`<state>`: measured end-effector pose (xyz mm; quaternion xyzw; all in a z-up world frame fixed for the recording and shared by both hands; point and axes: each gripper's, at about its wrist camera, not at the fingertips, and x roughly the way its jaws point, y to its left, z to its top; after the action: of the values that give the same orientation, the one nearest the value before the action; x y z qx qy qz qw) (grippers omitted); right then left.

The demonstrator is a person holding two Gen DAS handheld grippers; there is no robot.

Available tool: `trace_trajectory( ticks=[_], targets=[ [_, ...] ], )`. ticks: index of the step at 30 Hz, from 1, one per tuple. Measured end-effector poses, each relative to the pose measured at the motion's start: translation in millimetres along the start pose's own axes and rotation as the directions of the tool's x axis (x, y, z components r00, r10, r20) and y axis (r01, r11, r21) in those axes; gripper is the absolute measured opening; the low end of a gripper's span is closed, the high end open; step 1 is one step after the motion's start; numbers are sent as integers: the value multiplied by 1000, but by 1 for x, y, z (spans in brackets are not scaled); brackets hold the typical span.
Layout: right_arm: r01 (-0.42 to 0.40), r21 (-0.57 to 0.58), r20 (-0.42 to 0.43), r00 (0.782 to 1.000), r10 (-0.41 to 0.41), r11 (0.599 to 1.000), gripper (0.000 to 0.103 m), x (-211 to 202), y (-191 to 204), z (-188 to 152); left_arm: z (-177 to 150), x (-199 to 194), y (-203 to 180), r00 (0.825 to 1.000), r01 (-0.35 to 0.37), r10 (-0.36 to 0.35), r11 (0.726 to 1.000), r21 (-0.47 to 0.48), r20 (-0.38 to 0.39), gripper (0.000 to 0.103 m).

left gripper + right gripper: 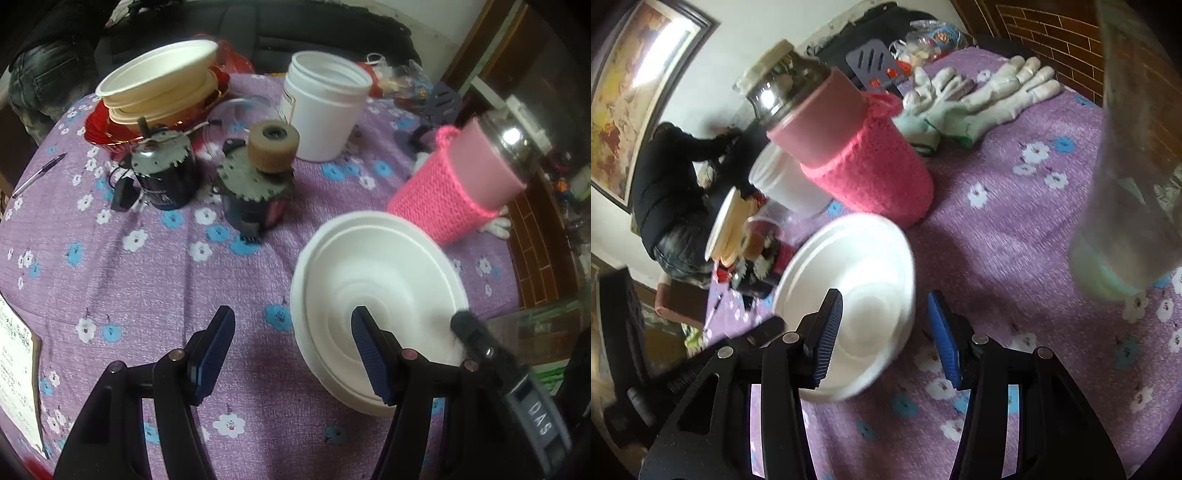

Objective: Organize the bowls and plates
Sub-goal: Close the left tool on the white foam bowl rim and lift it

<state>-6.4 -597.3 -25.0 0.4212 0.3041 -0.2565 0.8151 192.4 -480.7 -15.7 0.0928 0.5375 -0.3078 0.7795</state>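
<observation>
A white foam bowl (380,280) lies upside down on the purple flowered cloth, also in the right wrist view (857,258). My left gripper (293,354) is open, its right finger over the bowl's base, its left finger over bare cloth. My right gripper (886,336) is open, its left finger over the bowl and its right finger just past the bowl's rim. The right gripper's dark tip shows at the bowl's right edge in the left wrist view (476,336). A stack of cream bowls (162,85) sits on red plates (107,129) at the far left.
Two motors (162,173) (255,192), a white tub (325,107) and a pink-sleeved jar (461,184) stand behind the bowl. White gloves (979,99) lie far right. A clear jar (1134,184) stands near right. A pen (40,173) and paper (14,373) lie left.
</observation>
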Motion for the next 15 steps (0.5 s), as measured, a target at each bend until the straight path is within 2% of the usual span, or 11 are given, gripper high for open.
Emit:
trace_trajectory(
  ticks=[4, 7, 9, 11, 13, 15],
  targets=[
    [-2, 12, -20, 1000, 2, 1000, 48, 6, -3, 0, 1, 6, -7, 1000, 25, -25, 1000, 3, -14, 64],
    [14, 8, -10, 1000, -14, 1000, 48, 6, -3, 1, -2, 6, -12, 1000, 4, -4, 999, 33, 0, 62],
    [13, 13, -20, 1000, -12, 1000, 48, 8, -4, 0, -3, 8, -12, 1000, 4, -4, 999, 43, -6, 51],
    [14, 19, -31, 999, -13, 1000, 48, 13, -4, -1, -3, 9, -9, 1000, 11, -10, 999, 32, -11, 45],
    [20, 21, -43, 999, -19, 1000, 44, 17, -6, -2, -3, 13, -6, 1000, 15, -15, 1000, 23, -17, 43],
    [20, 29, -49, 999, -19, 999, 29, 19, -7, -3, -4, 17, -5, 999, 17, -16, 1000, 25, -29, 31]
  ],
)
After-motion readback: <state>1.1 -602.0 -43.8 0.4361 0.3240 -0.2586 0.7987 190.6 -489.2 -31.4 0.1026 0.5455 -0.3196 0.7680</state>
